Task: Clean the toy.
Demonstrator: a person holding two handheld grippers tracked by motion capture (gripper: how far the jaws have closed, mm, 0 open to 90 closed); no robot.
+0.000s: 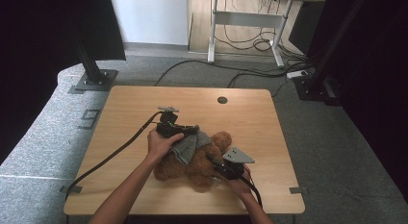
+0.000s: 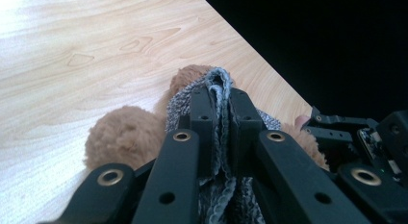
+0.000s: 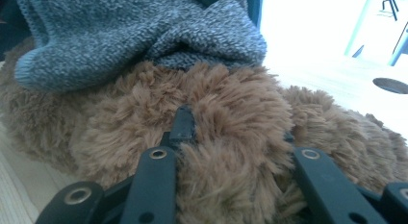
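A brown teddy bear (image 1: 202, 164) lies on the wooden table (image 1: 250, 113), a grey knitted garment (image 1: 190, 146) partly on it. My left gripper (image 1: 195, 130) is above the bear. In the left gripper view it (image 2: 221, 96) is shut on a fold of the grey knit (image 2: 220, 84), with brown fur (image 2: 125, 132) beneath. My right gripper (image 1: 210, 159) comes in from the bear's right side. In the right gripper view its jaws (image 3: 235, 128) press into a plush brown limb (image 3: 231, 161), with the grey garment (image 3: 144, 36) just beyond. The right fingertip is buried in fur.
A round cable hole (image 1: 222, 100) sits near the table's far edge. Black cables trail from both grippers toward the near edge. Black stand bases (image 1: 96, 80) and a white desk frame (image 1: 245, 22) stand on the floor beyond the table.
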